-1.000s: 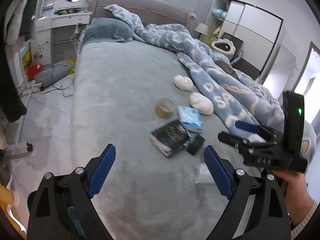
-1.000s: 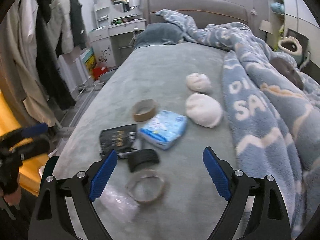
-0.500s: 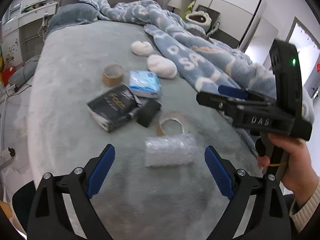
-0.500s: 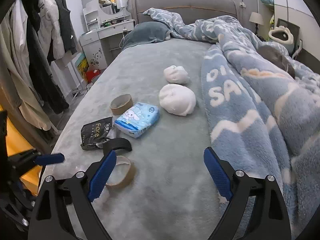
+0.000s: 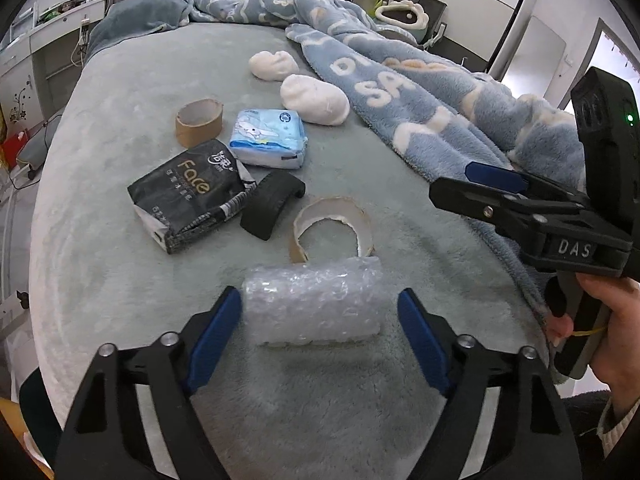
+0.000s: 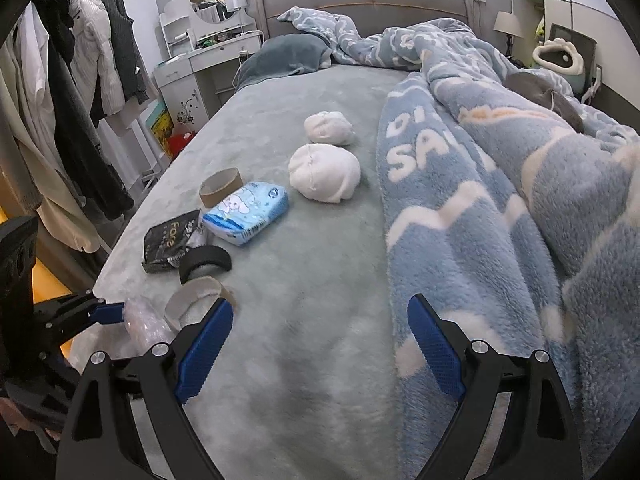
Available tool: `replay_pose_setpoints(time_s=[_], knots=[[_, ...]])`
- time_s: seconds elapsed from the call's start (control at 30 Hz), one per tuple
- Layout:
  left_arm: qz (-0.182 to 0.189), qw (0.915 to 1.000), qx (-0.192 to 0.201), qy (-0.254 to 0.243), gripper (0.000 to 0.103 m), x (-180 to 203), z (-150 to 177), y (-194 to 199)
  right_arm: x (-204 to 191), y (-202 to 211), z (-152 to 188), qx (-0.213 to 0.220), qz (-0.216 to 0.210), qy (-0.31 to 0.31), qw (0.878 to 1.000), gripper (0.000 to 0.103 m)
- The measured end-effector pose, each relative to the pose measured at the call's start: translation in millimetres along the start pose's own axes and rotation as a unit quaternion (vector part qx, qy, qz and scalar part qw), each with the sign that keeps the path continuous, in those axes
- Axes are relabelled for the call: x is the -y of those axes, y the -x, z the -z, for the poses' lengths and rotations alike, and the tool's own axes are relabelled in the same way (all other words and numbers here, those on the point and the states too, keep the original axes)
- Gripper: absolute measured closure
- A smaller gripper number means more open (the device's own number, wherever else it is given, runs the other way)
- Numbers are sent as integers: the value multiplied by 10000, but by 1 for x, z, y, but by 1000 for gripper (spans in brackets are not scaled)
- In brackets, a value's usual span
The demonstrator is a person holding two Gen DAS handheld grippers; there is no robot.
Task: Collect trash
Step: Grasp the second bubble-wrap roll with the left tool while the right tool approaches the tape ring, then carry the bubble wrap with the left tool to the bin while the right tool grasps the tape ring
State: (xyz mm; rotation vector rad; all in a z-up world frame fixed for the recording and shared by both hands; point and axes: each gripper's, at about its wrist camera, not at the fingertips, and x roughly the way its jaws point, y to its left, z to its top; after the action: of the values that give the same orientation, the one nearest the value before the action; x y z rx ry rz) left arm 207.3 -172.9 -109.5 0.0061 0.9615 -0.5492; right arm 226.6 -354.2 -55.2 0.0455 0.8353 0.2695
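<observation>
A roll of bubble wrap [image 5: 314,304] lies on the grey bed [image 5: 100,128], between the open jaws of my left gripper [image 5: 320,324]; it also shows in the right wrist view [image 6: 144,322]. Beyond it lie a torn cardboard tape ring [image 5: 332,224], a black curved piece [image 5: 272,204], a black tissue pack [image 5: 188,192], a blue tissue pack [image 5: 270,138] and a brown tape core [image 5: 199,122]. My right gripper [image 6: 320,344] is open and empty over bare bed; it appears from the side in the left wrist view [image 5: 496,184].
Two white socks balls [image 5: 314,98] lie by a blue fleece blanket [image 6: 500,200] covering the bed's right half. A pillow [image 6: 286,56] is at the headboard. Hanging clothes [image 6: 72,92] and a dressing table [image 6: 208,60] stand left of the bed.
My left gripper has moved forward and down until the bubble wrap roll lies between its open jaws. My right gripper has drifted right, away from the trash pile.
</observation>
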Motion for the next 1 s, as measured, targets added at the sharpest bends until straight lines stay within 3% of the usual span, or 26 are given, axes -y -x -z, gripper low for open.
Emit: replay_pose_setpoints(time_s=[0.1,0.47,0.77,1.0], knots=[[-110,9999,-28,-89,40,3,0,-3,1,-1,3,-78,-58,73,9999,13],[-246,9992,144,-266,42,0,-3,11,-14,-3,4,-163,-400,323,9985,13],[-522,9978,381,146,42,-36,-7,35,-44,-12,2,-268,-682,703,9948,13],[-610,9970,427,192,41,-52,-5,49,-72,-26,0,-469,-804,980,9908,24]])
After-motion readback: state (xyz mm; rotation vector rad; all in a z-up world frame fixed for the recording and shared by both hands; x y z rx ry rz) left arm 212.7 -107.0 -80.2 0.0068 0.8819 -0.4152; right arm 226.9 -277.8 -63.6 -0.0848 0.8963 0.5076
